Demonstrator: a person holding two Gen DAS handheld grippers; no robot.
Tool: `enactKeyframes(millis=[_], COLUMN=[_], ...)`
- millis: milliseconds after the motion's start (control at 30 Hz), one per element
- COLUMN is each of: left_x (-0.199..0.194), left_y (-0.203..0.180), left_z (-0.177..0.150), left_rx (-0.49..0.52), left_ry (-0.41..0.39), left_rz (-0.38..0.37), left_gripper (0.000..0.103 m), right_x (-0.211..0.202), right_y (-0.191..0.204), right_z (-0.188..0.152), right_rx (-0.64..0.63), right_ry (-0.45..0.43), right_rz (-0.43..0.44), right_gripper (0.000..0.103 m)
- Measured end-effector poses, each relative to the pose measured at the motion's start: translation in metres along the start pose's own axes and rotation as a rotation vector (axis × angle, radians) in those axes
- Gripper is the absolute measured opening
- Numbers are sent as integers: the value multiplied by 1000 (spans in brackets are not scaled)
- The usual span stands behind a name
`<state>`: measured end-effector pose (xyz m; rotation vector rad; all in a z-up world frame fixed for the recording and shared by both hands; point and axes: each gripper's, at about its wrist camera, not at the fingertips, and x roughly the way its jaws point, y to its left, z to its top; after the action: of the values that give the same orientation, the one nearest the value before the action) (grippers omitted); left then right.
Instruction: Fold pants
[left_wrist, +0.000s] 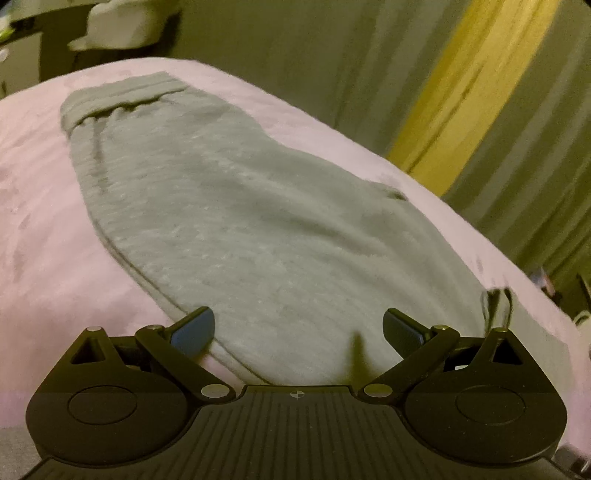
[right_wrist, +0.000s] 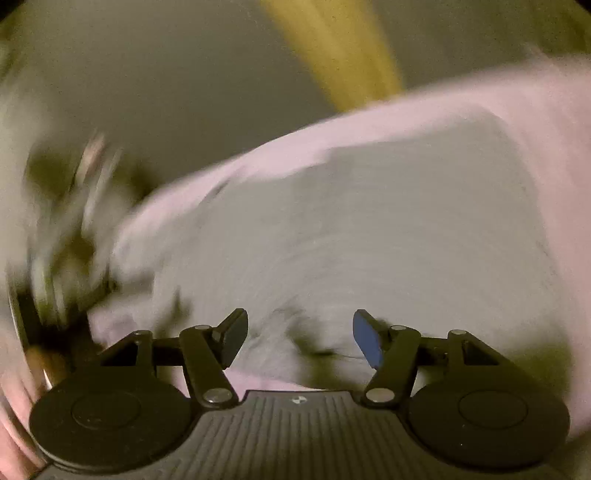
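One pair of grey pants (left_wrist: 236, 221) lies flat on the pink bed (left_wrist: 33, 229), stretching away ahead of the left gripper (left_wrist: 295, 330), whose fingers are spread wide and empty over the near hem. The fleece looks soft, limp and fairly thick, so it should drape; pinching both layers at a hem corner seems best. Though blurred, the right gripper (right_wrist: 299, 339) also shows parted, empty fingers above the cloth.
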<state>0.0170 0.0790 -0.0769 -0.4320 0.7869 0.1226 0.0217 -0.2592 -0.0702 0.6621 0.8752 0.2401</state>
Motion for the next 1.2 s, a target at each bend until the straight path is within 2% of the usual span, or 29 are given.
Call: enactKeyframes(millis=[67,133,200,267,367,467,533,600,667,767,800,900,1000,1067,1133,1200], left_x=[-6,-8,-6,-6,2,11,13,13,12,10,11,12,15,15,13,10], left_y=[-10,-25,-43,-57,-68,-66,-63,-62,-62,-62,-62,-59,-60,-61,-61,-61], left_z=[-4,-12,-21,-31,-43,-47,-45,-45,-46,-47,-46,-44,-44,-46,-46,-42], left_rx=[8,14,49,104,202,220,219,233,255,259,251,233,238,249,259,246], left_ry=[2,46,124,156,185,206,197,176,166,164,163,163,159,155,152,151], left_rz=[-43,-134,-207,-256,-242,-230,-234,-227,-223,-226,-229,-236,-229,-224,-221,-223], left_gripper=[101,101,101,101,101,101,101,101,101,101,101,101,101,101,101,101], right_x=[-8,-9,-3,4,14,26,35,43,48,42,35,14,13,25,32,30], right_y=[-31,-45,-48,-47,-45,-49,-47,-44,-42,-31,-26,-12,-5,-24,-37,-38], right_z=[3,-2,-8,-18,-19,-17,-16,-15,-16,-14,-15,-18,-24,-36,-47,-45], right_rx=[254,389,465,508,526,619,627,591,593,496,482,475,365,445,518,543], right_ry=[11,29,33,55,35,37,35,39,35,38,41,72,84,150,158,184], right_rz=[54,113,120,109,71,12,-17,-83,-105,-116,-93,47,-10,-59,-26,7], right_gripper=[60,57,57,55,53,46,35,10,8,7,6,3,3,3,3,7])
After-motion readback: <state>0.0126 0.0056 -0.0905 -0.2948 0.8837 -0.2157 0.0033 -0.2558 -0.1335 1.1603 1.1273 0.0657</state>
